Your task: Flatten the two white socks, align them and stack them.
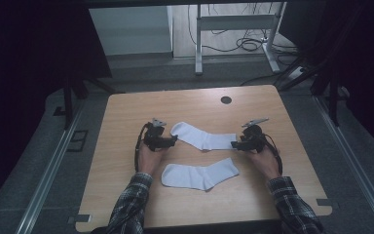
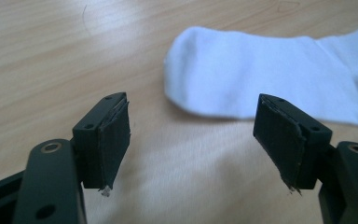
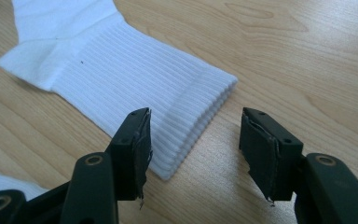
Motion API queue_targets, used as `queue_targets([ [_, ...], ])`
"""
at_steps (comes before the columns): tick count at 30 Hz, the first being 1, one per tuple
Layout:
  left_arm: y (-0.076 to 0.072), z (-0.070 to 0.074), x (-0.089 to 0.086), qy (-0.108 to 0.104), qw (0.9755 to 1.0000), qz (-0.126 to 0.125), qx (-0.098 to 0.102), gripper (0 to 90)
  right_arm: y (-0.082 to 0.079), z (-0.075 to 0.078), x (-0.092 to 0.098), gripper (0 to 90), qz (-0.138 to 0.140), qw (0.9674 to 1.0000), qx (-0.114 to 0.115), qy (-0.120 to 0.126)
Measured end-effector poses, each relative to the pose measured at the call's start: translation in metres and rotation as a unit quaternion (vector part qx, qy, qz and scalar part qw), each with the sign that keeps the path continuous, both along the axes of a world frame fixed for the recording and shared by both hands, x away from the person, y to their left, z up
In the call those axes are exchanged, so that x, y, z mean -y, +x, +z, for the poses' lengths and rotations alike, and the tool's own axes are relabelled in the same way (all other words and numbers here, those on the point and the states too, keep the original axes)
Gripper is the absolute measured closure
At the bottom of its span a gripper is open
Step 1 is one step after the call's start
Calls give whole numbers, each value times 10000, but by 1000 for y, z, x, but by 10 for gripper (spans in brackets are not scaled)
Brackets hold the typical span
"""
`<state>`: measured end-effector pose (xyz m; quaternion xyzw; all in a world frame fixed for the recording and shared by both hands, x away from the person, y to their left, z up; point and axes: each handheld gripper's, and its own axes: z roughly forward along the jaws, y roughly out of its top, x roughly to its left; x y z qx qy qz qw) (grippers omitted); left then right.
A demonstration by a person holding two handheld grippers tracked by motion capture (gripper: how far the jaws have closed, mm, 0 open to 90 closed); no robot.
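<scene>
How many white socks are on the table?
2. The far sock lies flat between the left gripper and the right gripper, toe toward the left one, cuff toward the right. The near sock lies closer to the person. None seems hidden.

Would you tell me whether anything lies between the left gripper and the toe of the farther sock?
Nothing visible does: only bare table separates the open left gripper from the farther sock toe.

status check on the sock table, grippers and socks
Left gripper open at far sock toe. Right gripper open at its cuff, nothing held. Near sock flat, nothing in the way.
</scene>
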<state>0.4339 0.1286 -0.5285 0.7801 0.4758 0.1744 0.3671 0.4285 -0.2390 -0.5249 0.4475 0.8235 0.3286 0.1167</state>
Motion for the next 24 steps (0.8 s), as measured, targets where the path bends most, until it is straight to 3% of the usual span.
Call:
queue_targets([
  [8, 25, -6, 8, 177, 9995, 250, -46, 267, -1, -3, 2, 414, -47, 9999, 103, 12],
  [12, 24, -12, 11, 587, 9979, 214, -156, 267, 0, -4, 3, 412, -11, 9999, 111, 2],
  [15, 14, -12, 9, 538, 9983, 147, -192, 267, 1, -4, 7, 412, 0, 9999, 104, -43],
  [18, 0, -11, 7, 371, 9985, 17, -396, 272, 0, -3, 12, 417, -55, 9999, 83, -52],
  [19, -4, -9, 7, 427, 9981, -95, -422, 282, 0, -1, 13, 420, -84, 9999, 78, -82],
  [20, -8, -7, 6, 485, 9980, -156, -363, 302, 0, 1, 14, 423, -88, 9998, 124, -91],
  [21, -9, -4, 4, 424, 9986, -165, -261, 309, 1, 3, 15, 426, -105, 9998, 155, -49],
  [24, -4, 1, -1, 164, 9996, -61, -218, 348, 5, 9, 15, 455, -199, 9996, 198, 70],
])
